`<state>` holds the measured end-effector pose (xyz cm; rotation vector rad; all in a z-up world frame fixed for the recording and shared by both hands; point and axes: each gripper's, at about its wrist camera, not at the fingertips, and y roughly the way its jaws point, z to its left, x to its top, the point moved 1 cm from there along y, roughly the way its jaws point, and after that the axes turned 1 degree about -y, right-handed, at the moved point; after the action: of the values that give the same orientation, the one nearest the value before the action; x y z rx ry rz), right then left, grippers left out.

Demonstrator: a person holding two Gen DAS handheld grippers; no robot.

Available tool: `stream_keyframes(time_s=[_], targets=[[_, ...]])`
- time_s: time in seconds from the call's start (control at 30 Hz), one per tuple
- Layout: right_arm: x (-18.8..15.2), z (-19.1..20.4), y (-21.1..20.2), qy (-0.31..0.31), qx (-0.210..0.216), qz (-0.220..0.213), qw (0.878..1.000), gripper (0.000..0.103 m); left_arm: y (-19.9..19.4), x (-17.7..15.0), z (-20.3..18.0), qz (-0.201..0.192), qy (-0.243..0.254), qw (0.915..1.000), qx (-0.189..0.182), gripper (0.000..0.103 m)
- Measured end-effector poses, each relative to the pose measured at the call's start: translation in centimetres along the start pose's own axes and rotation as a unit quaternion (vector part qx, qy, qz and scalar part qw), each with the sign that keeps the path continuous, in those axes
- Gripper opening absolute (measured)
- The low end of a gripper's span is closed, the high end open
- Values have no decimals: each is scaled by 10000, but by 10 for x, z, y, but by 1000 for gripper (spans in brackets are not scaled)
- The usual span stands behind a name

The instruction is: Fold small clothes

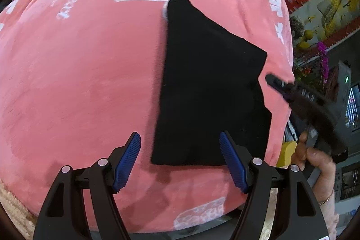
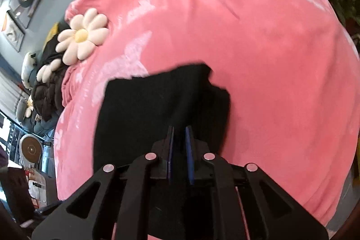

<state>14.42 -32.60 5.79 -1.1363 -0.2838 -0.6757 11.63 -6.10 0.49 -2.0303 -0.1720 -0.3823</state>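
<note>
The black cloth [image 1: 211, 91] lies flat on the pink blanket [image 1: 90, 73], folded into a rough oblong with a narrow end pointing away from the camera; everything below is placed by that cloth.

Left of the cloth, in the left wrist view, the blanket is bare save for white printed letters and patches. The left gripper [image 1: 180, 161] hangs over the cloth's near edge with its blue pads spread wide — one pad over bare pink left of the cloth, the other over the cloth's near right corner, nothing between them.

Right of the cloth, the right gripper [image 1: 273, 80] shows as a blurred black shape just beside the cloth's right edge, with a hand [image 1: 315, 159] behind it.

In the right wrist view the cloth [image 2: 157, 109] fills the middle, and the right gripper [image 2: 180, 134] sits over its near part with the pads almost together, a thin gap left; whether fabric is caught there cannot be told. Far left of the cloth lies a daisy cushion [image 2: 82, 36].
</note>
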Motion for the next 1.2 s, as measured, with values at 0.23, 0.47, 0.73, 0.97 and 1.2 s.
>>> stream_keyframes(time_s=[0.23,0.47,0.73,0.97,1.2], targets=[[32,-16,29,-64,-568,146,9983,8,15,7,-26,16,274,9996,54,70],[-19,-18,-29,31,-518,162,9985,62,25,27,-9,70,-211,9997,-52,71],[-48,-24,1,389,-94,606,9974,62,50,54,-11,365,-108,9981,486,72],[-56,-26,21,520,-63,865,9949,66,72,59,-10,556,-256,9972,428,82],[-56,-26,29,522,28,886,9947,76,79,62,-16,482,-73,9975,519,92]])
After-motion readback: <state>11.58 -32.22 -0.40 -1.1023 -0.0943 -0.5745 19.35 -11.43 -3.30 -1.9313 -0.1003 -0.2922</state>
